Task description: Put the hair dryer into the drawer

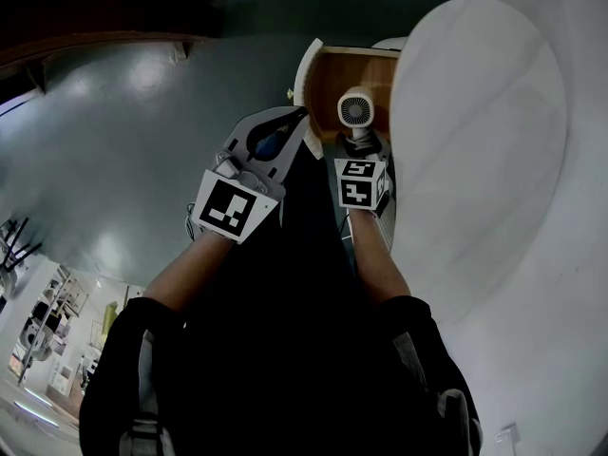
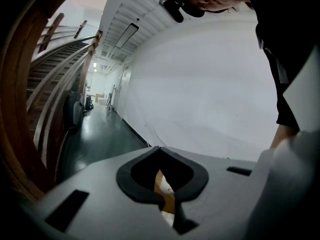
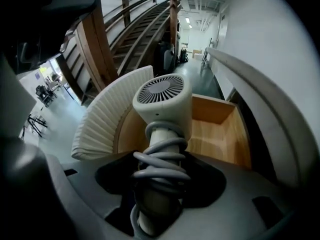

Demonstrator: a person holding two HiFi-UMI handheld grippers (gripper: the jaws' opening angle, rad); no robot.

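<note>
Hair dryer (image 1: pixel 355 112) pinched by its handle over the open drawer (image 1: pixel 323 69)

At centre left of the head view, the left gripper (image 1: pixel 296 122) hangs over the dark floor (image 1: pixel 114 131), just beside the drawer's left edge. In the left gripper view its jaws are pressed together (image 2: pixel 167 196) with nothing between them. Only a sliver of wood shows through the cut-out in the pads.

Right of it, at upper centre, the drawer stands pulled out. It has a bare wooden inside (image 3: pixel 220 134) and a white ribbed drawer front (image 3: pixel 107 111). The right gripper (image 1: pixel 361 148) points steeply down at it and is clamped on the hair dryer's handle. The grilled head (image 3: pixel 162 101) stands clear beyond the jaws, over the drawer's mouth and not yet inside it.

The grey cord (image 3: pixel 160 171) is wound round the handle exactly where the jaws (image 3: pixel 160 194) bite. The white, rounded bench (image 1: pixel 475 160) fills the right side.

Judging by its look, the dryer is a stiff plastic shell, fairly light but head-heavy, so it will want to swing about the grip. Its smooth casing would be slippery. The rubbery coils give the pads purchase, though soft loops can roll or slacken under pressure. The handle, close under the head, seems the best place to hold it.
</note>
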